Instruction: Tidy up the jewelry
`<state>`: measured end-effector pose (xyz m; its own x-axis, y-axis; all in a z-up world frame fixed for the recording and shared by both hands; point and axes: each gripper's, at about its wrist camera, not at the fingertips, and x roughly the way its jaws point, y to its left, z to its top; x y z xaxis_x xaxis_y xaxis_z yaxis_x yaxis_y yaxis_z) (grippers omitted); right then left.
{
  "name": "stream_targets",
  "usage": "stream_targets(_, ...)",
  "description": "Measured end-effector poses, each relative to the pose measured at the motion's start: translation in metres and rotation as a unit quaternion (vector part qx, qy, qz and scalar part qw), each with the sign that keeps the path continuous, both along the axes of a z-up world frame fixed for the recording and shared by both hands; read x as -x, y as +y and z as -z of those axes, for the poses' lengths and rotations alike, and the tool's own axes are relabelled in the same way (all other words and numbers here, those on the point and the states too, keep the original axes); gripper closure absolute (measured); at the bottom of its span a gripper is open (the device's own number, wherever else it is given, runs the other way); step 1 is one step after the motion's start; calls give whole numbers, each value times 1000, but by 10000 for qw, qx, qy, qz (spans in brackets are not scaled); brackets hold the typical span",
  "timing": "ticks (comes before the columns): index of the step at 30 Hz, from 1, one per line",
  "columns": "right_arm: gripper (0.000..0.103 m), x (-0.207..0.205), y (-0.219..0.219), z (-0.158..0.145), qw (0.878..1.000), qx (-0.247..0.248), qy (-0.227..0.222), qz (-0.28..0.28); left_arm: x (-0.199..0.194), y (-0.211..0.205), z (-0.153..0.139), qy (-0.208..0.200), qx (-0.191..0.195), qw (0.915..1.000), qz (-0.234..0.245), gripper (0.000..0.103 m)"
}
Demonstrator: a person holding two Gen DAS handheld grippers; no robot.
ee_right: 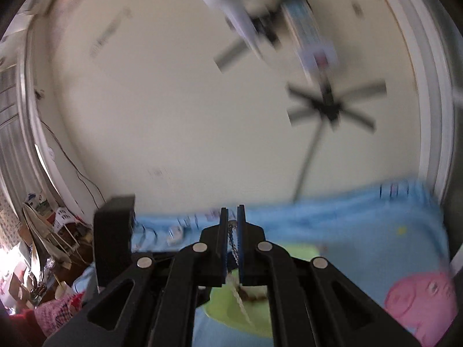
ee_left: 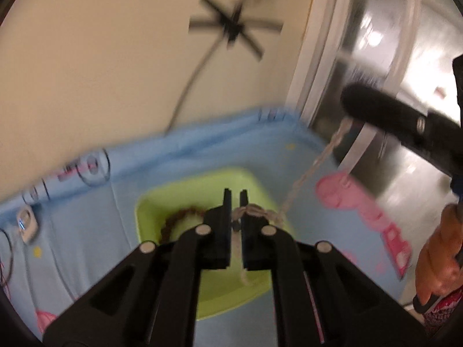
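Note:
My left gripper (ee_left: 235, 199) is shut on a pale silver chain (ee_left: 312, 170). The chain runs up and right from its tips to the black tip of my right gripper (ee_left: 361, 107) at the right of the left wrist view; a short end hangs below the jaws. In the right wrist view my right gripper (ee_right: 232, 217) is shut on the same chain (ee_right: 233, 243), which hangs down between its fingers. Below both sits a lime green tray (ee_left: 202, 179) holding a dark red beaded bracelet (ee_left: 173, 219). The tray also shows in the right wrist view (ee_right: 231, 303).
A light blue cloth (ee_left: 86, 231) with pink cartoon pigs (ee_left: 341, 193) covers the surface. Small items lie along its far edge at the cream wall (ee_left: 86, 72). A black stand (ee_left: 234, 26) hangs on the wall. A glass door (ee_left: 376, 57) is at the right.

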<state>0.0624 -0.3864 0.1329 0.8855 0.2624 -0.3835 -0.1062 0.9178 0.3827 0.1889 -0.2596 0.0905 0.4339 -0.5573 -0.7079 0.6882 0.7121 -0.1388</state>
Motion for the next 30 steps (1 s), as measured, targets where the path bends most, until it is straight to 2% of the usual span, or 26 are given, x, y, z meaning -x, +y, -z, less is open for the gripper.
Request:
stream_targets(1,103,-5,0,23,9997,-81,208,-28,-2,-2,14,119,-140,9998,-27,98)
stream_targets(3,103,-11,0,55,9984,-307,449,-119,-7,-4,43,498,-486,9975,-79,88)
stream_targets(4,103,-15,0,69,9972,-435,593,-146,-7,-3,51,671,-631,9957,-89,73)
stream_targets(5,103,-18,0,81,9954,-570,756,-161,-7,-1,56,783,-717,9943,-91,65)
stream_targets(7,103,-23,-2,97,9901,-870,1095,-145,-4,8,49,714,-678,9951,-88,65)
stream_targets(8,103,-22,-3,97,9889,-983,1103,-147,-3,14,42,671,-636,9957,-108,64)
stream_targets(10,103,-16,-1,86,9910,-970,918,-110,-4,35,19,665,-367,9969,-212,57)
stream_targets(12,103,-6,3,67,9939,-902,620,-157,-1,61,-8,516,-16,9981,-351,55)
stream_targets(14,79,12,14,45,9966,-772,240,-165,5,87,-32,323,263,9981,-462,55)
stream_targets(15,64,16,18,37,9972,-720,64,-180,10,107,-43,222,431,9973,-555,55)
stream_targets(16,61,27,28,28,9975,-619,-176,-287,15,124,-48,150,522,9964,-652,55)
stream_targets(18,61,39,48,21,9970,-393,-326,-590,25,162,-52,-31,594,9937,-952,55)
stream_targets(20,61,45,72,24,9957,-135,-264,-882,36,192,-47,-182,586,9906,-1227,55)
stream_targets(21,65,45,87,32,9944,13,-151,-1049,42,205,-41,-261,519,9890,-1358,55)
stream_targets(24,87,30,129,66,9890,473,481,-1314,59,225,-14,-286,251,9893,-1407,55)
stream_targets(25,92,22,140,80,9860,482,753,-1405,63,227,-3,-206,177,9903,-1363,55)
stream_targets(27,94,5,156,106,9805,277,1268,-1473,66,226,23,9,65,9914,-1308,56)
stream_targets(29,94,-9,169,124,9751,23,1608,-1524,65,226,46,195,-30,9906,-1352,70)
stream_targets(30,94,-16,177,131,9715,-96,1765,-1576,62,228,59,357,-52,9893,-1411,73)
